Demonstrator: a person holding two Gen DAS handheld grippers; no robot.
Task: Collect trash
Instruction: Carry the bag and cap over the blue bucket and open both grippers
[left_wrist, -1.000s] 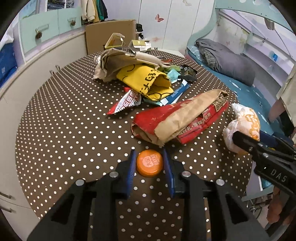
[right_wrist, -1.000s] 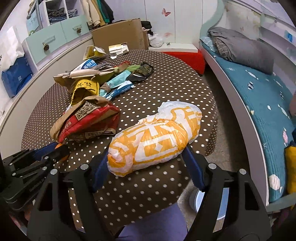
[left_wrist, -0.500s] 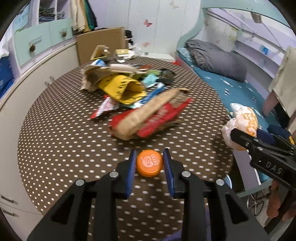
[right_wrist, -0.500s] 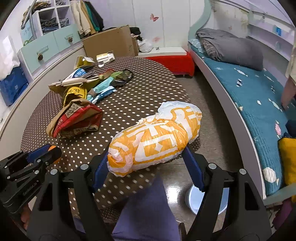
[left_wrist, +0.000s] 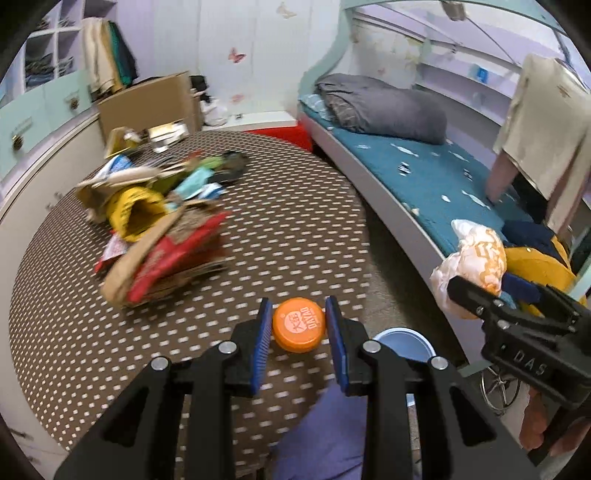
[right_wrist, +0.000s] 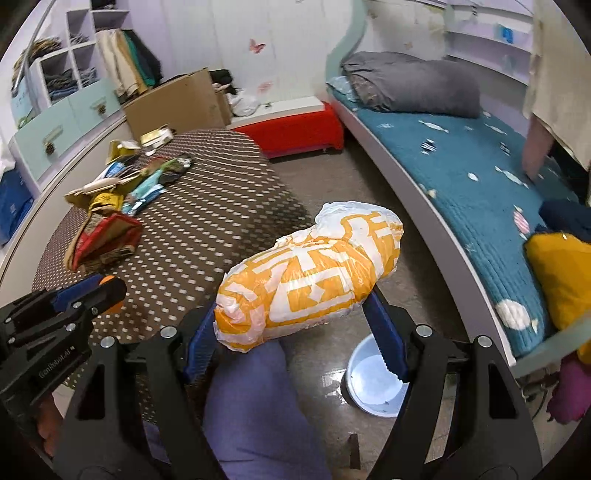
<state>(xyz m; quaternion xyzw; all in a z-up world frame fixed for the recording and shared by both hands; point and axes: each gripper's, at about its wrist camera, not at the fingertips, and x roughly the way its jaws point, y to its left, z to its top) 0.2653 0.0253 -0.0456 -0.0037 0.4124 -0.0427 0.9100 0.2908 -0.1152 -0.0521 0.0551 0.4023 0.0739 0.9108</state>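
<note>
An orange bottle cap (left_wrist: 298, 325) sits pinched between the blue pads of my left gripper (left_wrist: 299, 332), held in the air over the near edge of the dotted round table (left_wrist: 295, 229). My right gripper (right_wrist: 295, 325) is shut on a crumpled white-and-orange plastic bag (right_wrist: 314, 273), carried above the floor to the right of the table. That bag (left_wrist: 472, 258) and the right gripper also show at the right of the left wrist view. A pale blue bin (right_wrist: 373, 380) stands on the floor below, partly hidden by the right finger. More wrappers (left_wrist: 159, 236) lie heaped on the table.
A bed with a teal mattress (right_wrist: 461, 166) runs along the right. A red bench (right_wrist: 295, 129) and a cardboard box (right_wrist: 177, 103) stand behind the table. Cabinets (left_wrist: 44, 155) line the left. A person's purple-clad leg (right_wrist: 251, 413) is below the grippers.
Both grippers have swung to the right, away from the table's middle and out past its edge, still carrying the cap and the bag. The blue bin on the floor has come into view.
</note>
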